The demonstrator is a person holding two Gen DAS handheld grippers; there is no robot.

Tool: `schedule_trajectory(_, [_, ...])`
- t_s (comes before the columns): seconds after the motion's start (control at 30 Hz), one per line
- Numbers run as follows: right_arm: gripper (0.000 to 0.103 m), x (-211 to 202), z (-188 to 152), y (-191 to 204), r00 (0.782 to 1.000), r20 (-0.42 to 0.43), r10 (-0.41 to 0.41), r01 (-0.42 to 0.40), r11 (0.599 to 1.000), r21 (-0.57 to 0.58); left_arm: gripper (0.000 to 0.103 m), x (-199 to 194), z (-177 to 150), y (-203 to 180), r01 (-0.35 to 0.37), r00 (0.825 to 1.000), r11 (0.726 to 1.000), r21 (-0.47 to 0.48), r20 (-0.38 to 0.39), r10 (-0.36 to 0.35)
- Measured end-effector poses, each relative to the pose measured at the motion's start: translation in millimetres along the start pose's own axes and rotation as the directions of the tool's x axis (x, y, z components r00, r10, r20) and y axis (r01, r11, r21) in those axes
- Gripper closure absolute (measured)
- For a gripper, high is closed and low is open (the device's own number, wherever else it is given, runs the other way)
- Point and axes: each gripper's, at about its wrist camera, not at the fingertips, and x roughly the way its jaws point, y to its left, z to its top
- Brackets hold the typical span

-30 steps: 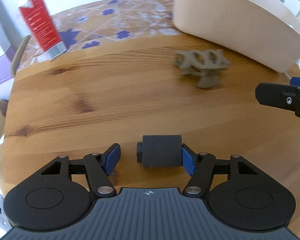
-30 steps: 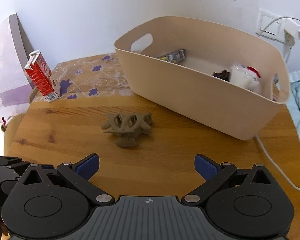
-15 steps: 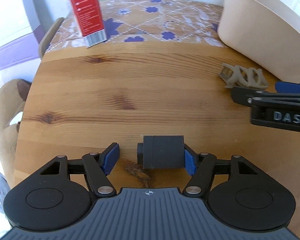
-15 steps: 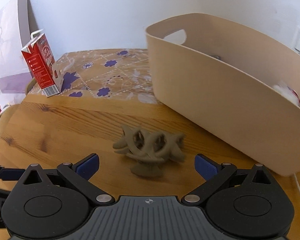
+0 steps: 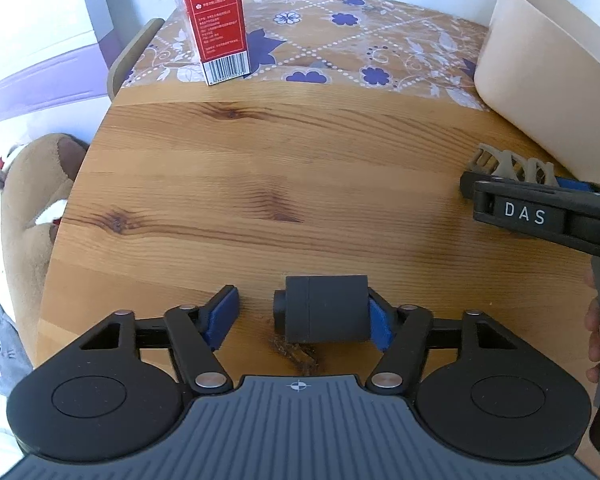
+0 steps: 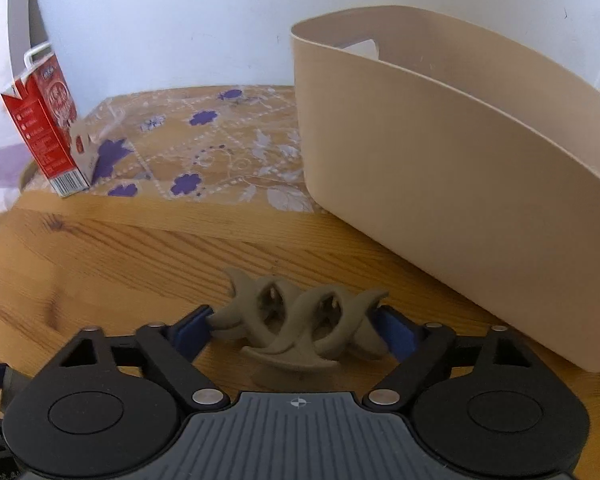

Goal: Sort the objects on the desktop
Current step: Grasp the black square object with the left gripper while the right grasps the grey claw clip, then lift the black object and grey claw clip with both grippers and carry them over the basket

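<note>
Your right gripper (image 6: 296, 330) now straddles lattice figure (image 6: 300, 328) beside bin (image 6: 460, 184), fingers released; clench next, lift into bin.

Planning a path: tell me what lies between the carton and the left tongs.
Only bare table, in the left wrist view, from carton to left tongs.

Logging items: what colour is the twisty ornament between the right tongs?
Grey-brown ornament; right wrist view shows it best.

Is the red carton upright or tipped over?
Upright. The red carton stands on its base on the flowered cloth, with its folded top uppermost; the left view shows its barcode end down on the cloth.
</note>
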Motion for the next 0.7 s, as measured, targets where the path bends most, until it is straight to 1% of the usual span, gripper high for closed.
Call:
schedule_trajectory(0.03, [0.018,-0.3,-0.4,0.1,1.000,0.001,0.002,-0.002,1.000,0.001,0.049,-1.0,-0.1,-0.6,0.002,1.000,1.000,0.002,0.006,-0.002])
schedule_trajectory(0.07, [0.018,-0.8,-1.1,-0.1,1.000,0.001,0.002,-0.002,1.000,0.002,0.058,-2.2,-0.2,-1.6,0.004,1.000,1.000,0.008,0.012,-0.004])
schedule_trajectory(0.23, [0.018,-8.7,-6.3,-12.0,1.000,0.002,0.008,-0.009,0.998,0.065,0.058,-2.4,-0.1,-1.4,0.011,1.000,1.000,0.014,0.010,-0.011])
schedule_trajectory(0.4, [0.018,-29.1,-9.1,-20.6,1.000,0.025,0.019,-0.021,0.997,0.068,0.058,-5.7,-2.3,5.3,0.043,0.999,0.999,-0.014,0.003,-0.043])
schedule_trajectory(0.57, [0.018,-54.2,-8.7,-27.1,0.999,0.035,0.034,-0.036,0.998,0.055,0.058,-14.8,-0.6,6.5,0.061,0.998,0.998,0.009,0.013,-0.062])
schedule_trajectory(0.7, [0.018,-76.4,-9.3,-32.1,0.998,0.047,0.032,-0.035,0.997,0.065,0.058,-27.0,5.9,3.6,0.074,0.996,0.996,0.047,0.040,-0.075])
